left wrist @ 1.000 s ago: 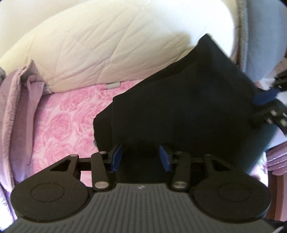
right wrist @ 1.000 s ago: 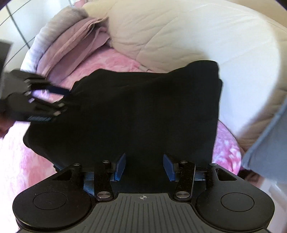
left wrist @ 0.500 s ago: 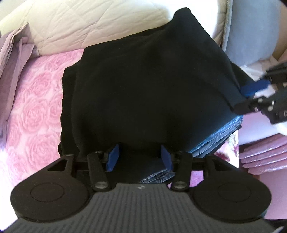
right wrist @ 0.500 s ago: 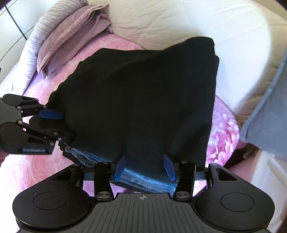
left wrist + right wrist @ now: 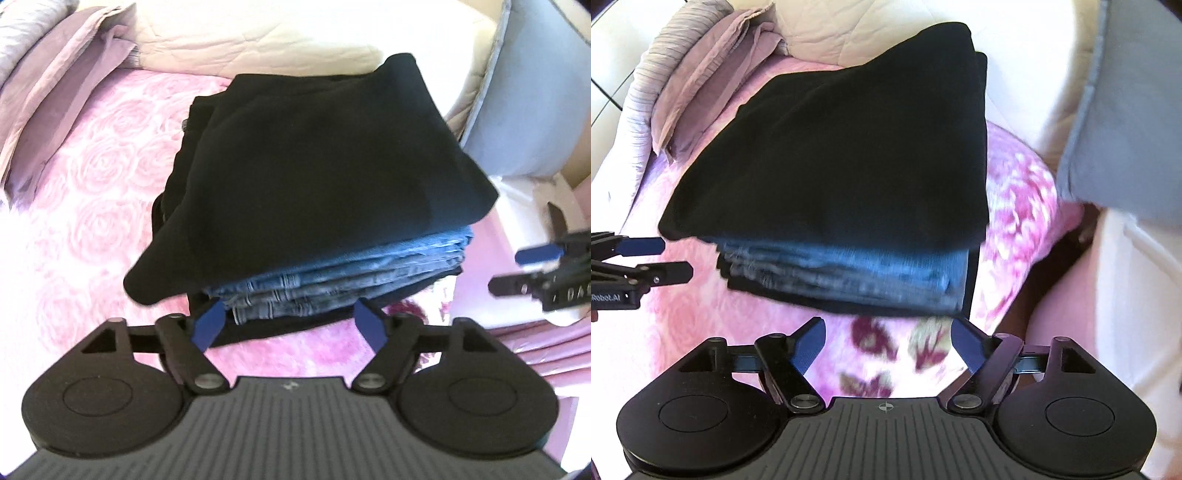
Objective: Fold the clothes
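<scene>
Both grippers have let go and backed off: left gripper (image 5: 291, 325) and right gripper (image 5: 886, 345) now gape wide, holding nothing. Between them the folded black garment (image 5: 314, 162) tops stacked jeans (image 5: 351, 273) on the pink bedspread (image 5: 85, 206).

Both the left tool (image 5: 291, 325) and the right tool (image 5: 888, 345) hover with fingers spread wide, gripping nothing.

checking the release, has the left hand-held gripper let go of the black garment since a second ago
Yes. The left hand-held gripper is open and has backed toward the camera, off the black garment on the jeans.
</scene>
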Tool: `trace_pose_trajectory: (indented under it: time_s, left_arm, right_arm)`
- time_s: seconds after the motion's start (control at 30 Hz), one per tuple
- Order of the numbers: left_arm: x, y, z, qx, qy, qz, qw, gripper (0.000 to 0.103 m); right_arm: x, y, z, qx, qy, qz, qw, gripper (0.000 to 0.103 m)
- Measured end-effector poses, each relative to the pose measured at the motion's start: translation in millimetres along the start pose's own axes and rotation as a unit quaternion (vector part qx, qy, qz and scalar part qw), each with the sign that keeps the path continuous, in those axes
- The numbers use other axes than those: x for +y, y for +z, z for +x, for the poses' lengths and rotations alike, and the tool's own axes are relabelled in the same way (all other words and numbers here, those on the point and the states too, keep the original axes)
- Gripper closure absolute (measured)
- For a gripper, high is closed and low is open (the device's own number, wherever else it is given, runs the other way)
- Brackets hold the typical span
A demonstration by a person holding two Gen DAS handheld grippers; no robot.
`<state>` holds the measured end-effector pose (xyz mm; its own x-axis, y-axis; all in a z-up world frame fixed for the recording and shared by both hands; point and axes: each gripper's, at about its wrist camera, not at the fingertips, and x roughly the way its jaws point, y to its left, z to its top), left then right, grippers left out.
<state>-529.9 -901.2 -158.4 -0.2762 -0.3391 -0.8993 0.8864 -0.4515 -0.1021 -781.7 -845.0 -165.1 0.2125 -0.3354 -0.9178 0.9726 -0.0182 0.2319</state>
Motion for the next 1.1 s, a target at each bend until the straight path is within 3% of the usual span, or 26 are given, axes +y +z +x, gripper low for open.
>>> trace_pose_trajectory:
  time_s: [0.17,0.27,0.43,0.57,0.67,1.1]
  left_arm:
    - [-3,-31,-37,-0.043,-0.056,-0.012,0.9974,0.026]
    - [-6,-56,-67,-0.065,-0.071,0.000,0.9953,0.026]
    - [-12,-100,-118,-0.092,-0.058,0.039,0.9933,0.025]
    - [-14,-131,-156,-0.126,-0.067,0.043,0.9888,0.025]
    - [-19,-146,-177,-0.127,-0.063,0.054,0.9884,0.019]
    - [-34,-162,-214,-0.124,-0.027,0.045,0.9909,0.019]
  right_arm:
    - [27,-41,-33,-0.036,-0.025,0.019,0.999,0.021]
    - [54,-68,-61,-0.071,-0.045,0.015,0.996,0.021]
    - [106,-116,-106,-0.119,-0.072,-0.003,0.990,0.020]
    - [143,-156,-132,-0.147,-0.091,-0.007,0.985,0.020]
    - [159,-178,-147,-0.159,-0.097,0.009,0.983,0.020]
    - [179,-200,-184,-0.188,-0.104,0.016,0.977,0.019]
